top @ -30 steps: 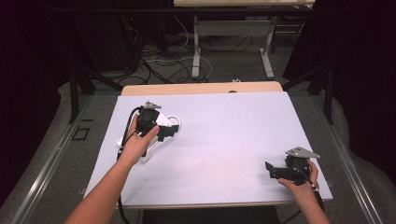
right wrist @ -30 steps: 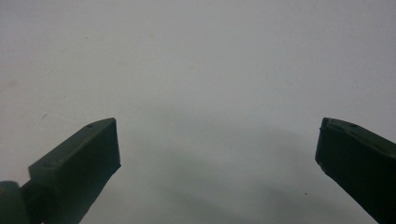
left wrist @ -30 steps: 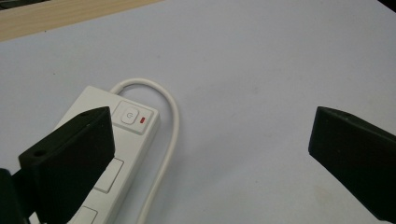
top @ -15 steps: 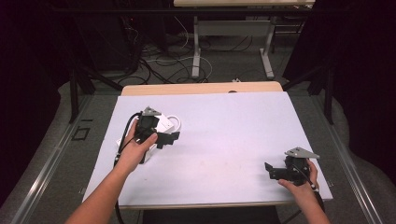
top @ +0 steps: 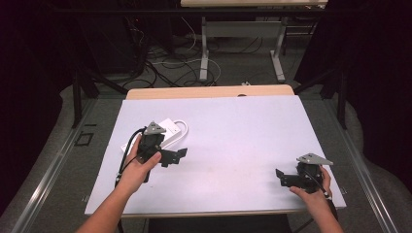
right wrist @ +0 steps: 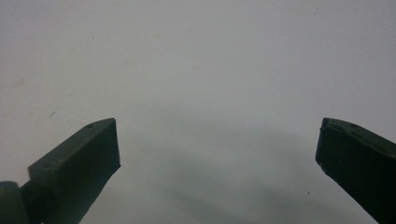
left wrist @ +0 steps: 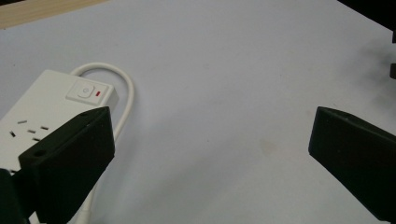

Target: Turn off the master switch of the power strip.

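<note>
White power strip [top: 163, 132] with 1 button and 1 red light, flat on the table [top: 243, 131], near the far left side. White cord [left wrist: 122, 93] looped at the power strip's end. Left gripper [top: 176, 156] just beside the power strip, toward the table's middle, jaws wide apart, grasping nothing. Right gripper [top: 282, 177] well apart from the power strip, near the table's front right corner, jaws wide apart too, released, over bare table.
</note>
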A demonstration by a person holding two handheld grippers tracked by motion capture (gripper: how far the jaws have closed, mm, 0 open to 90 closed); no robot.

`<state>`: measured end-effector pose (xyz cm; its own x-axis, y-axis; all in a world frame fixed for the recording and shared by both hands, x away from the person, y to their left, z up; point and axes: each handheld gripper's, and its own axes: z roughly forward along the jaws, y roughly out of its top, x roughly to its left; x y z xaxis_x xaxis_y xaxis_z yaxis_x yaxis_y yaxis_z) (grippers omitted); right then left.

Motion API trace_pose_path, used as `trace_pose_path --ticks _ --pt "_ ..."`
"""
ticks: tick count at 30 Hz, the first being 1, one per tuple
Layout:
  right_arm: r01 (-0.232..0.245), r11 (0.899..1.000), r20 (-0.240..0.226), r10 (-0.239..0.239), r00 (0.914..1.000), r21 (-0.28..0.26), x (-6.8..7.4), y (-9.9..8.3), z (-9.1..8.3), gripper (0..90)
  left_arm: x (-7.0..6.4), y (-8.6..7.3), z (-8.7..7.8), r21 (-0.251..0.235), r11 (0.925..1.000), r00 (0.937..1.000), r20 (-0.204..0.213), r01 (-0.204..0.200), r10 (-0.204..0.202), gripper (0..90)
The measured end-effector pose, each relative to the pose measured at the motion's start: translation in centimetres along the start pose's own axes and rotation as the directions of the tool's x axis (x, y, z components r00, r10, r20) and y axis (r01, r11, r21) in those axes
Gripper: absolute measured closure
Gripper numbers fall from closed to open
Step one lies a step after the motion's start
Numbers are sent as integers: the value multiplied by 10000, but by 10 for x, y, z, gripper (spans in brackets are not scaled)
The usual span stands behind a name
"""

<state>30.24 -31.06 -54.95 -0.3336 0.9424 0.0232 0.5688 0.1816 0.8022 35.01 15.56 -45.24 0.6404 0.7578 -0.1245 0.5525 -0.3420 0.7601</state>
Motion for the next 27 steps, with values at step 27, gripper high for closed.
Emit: trace_pose_path --ticks 27 --pt "41 10000 2 -41 10000 -16 -1 0 -1 0 -14 -65 21 -259 9994 9990 391 225 -215 6"
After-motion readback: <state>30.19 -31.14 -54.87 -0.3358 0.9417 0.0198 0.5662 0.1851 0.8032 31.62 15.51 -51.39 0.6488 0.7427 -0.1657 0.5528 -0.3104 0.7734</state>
